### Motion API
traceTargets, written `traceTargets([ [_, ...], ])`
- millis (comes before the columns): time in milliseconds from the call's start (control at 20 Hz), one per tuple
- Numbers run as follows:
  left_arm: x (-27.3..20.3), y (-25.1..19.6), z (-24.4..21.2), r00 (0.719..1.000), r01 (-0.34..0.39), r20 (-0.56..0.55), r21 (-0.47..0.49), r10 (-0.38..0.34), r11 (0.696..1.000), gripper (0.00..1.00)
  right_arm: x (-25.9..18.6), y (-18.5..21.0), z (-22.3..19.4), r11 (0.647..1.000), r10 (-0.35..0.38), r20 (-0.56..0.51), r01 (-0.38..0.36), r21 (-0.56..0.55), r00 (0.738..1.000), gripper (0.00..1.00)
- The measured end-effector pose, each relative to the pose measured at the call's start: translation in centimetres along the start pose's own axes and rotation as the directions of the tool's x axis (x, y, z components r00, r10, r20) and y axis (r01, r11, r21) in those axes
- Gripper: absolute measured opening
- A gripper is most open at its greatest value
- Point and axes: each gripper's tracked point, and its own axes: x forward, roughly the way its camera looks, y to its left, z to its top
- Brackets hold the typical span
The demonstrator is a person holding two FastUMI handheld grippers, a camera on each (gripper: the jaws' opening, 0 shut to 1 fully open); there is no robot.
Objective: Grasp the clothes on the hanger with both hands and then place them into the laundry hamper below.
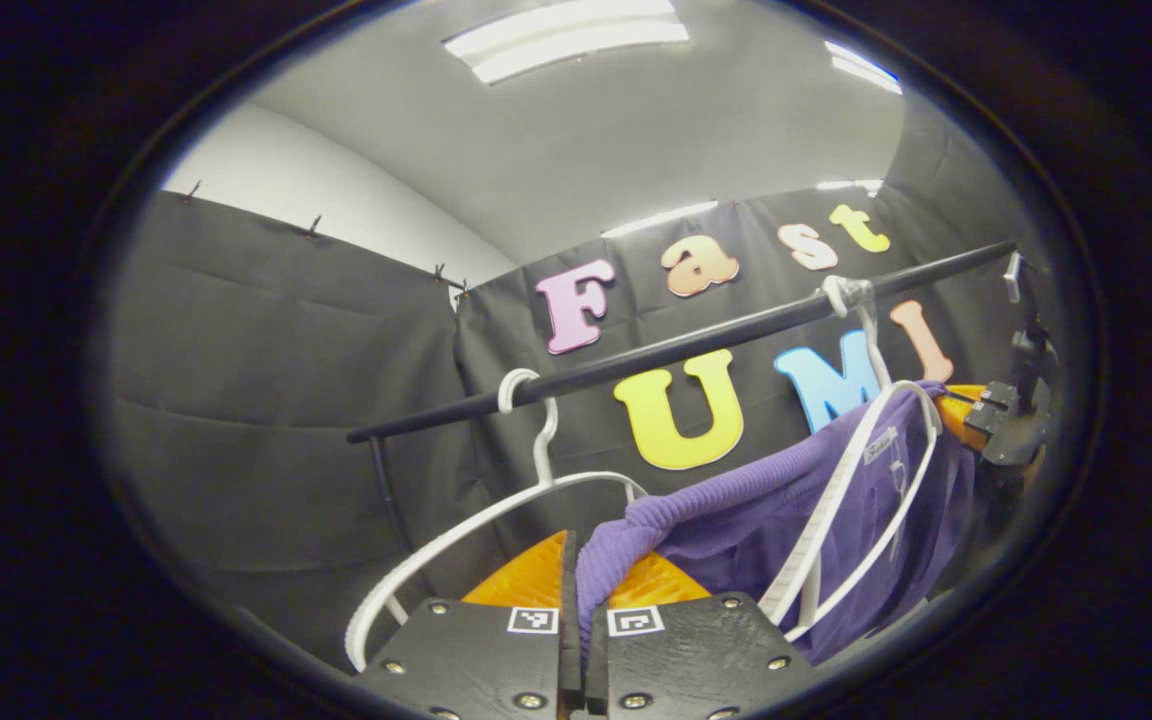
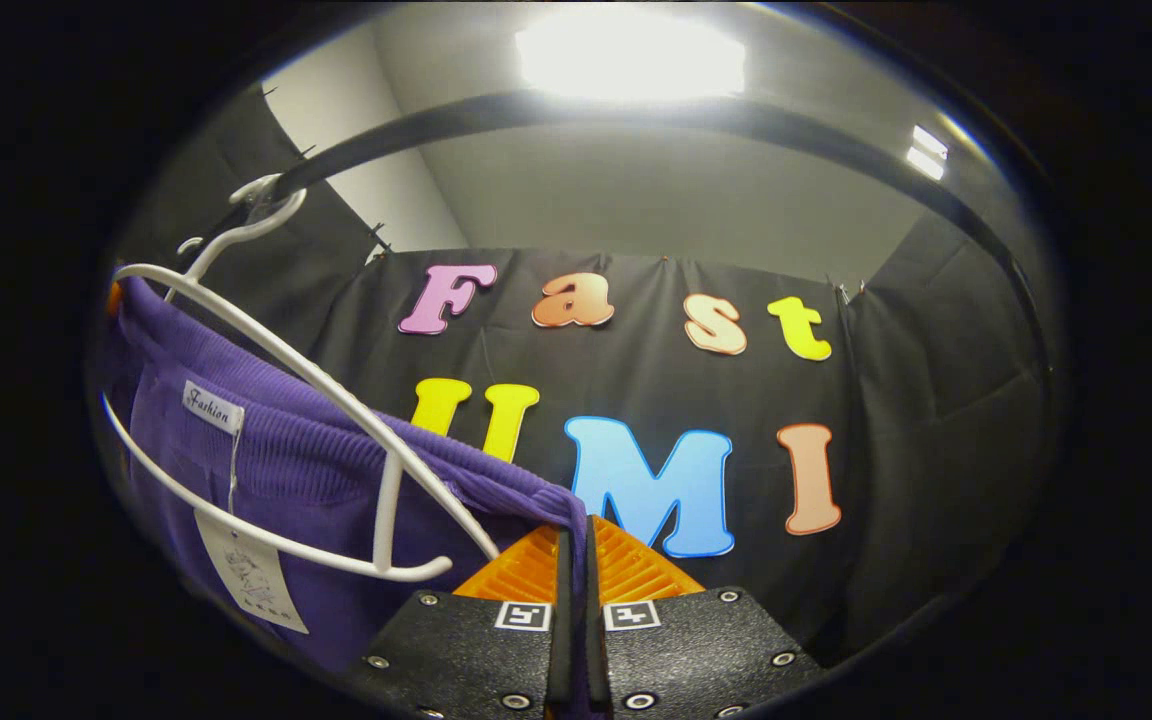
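**Onlooker A:** Left gripper (image 1: pixel 573 570), nearest in the left gripper view: its orange ribbed fingers (image 1: pixel 526 580) are pressed nearly together on a ribbed edge of the purple knitted garment (image 1: pixel 736 510), which runs between them. Right gripper (image 2: pixel 573 560), nearest in the right gripper view: closed the same way on the opposite edge of the cloth.

**Onlooker B:** And just beyond the fingers?

**Onlooker A:** The garment drapes over a white plastic hanger (image 2: pixel 336 400), with a paper tag (image 2: pixel 251 575) dangling below the collar label. A second, bare white hanger (image 1: pixel 496 510) sits beside it in the left gripper view. Farthest back, both hooks ride on the black horizontal rail (image 1: pixel 676 350).

**Onlooker B:** So how should the pull go?

**Onlooker A:** By my judgement, both grips must stay firm and move together, drawing the cloth off the hanger's arms evenly; a lopsided tug could snag the neckline or drag the hanger along the rail. I can't make out the hamper from these views.
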Motion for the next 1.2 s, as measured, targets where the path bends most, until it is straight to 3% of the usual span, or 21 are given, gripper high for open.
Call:
traceTargets([
  [150, -0.5, -0.9, -0.7, 1.0, 0.023, -0.011, 0.003, -0.023, 1.0, 0.07, 0.2, -0.5, -2.3, 0.997, 0.008, -0.078, -0.002, 0.077, 0.997, 0.05],
  [250, -0.8, -1.0, -1.1, 0.999, 0.028, -0.017, -0.003, -0.028, 1.0, 0.07, -0.1, -0.5, -3.6, 0.996, 0.012, -0.101, -0.003, 0.089, 0.995, 0.05],
  [300, -0.8, -1.1, -1.6, 0.999, 0.028, -0.024, -0.011, -0.028, 1.0, 0.02, -0.3, -0.4, -4.3, 0.995, 0.019, -0.118, -0.007, 0.097, 0.993, 0.05],
  [550, -2.5, -1.1, -3.8, 0.999, 0.017, -0.048, -0.041, -0.019, 0.999, 0.03, -2.9, 0.6, -7.1, 0.996, 0.043, -0.18, -0.027, 0.09, 0.983, 0.05],
  [1200, -10.0, -0.6, -6.3, 0.997, 0.001, -0.08, -0.083, -0.007, 0.997, 0.03, -10.7, 1.5, -5.5, 0.996, 0.081, -0.205, -0.071, 0.054, 0.975, 0.05],
])
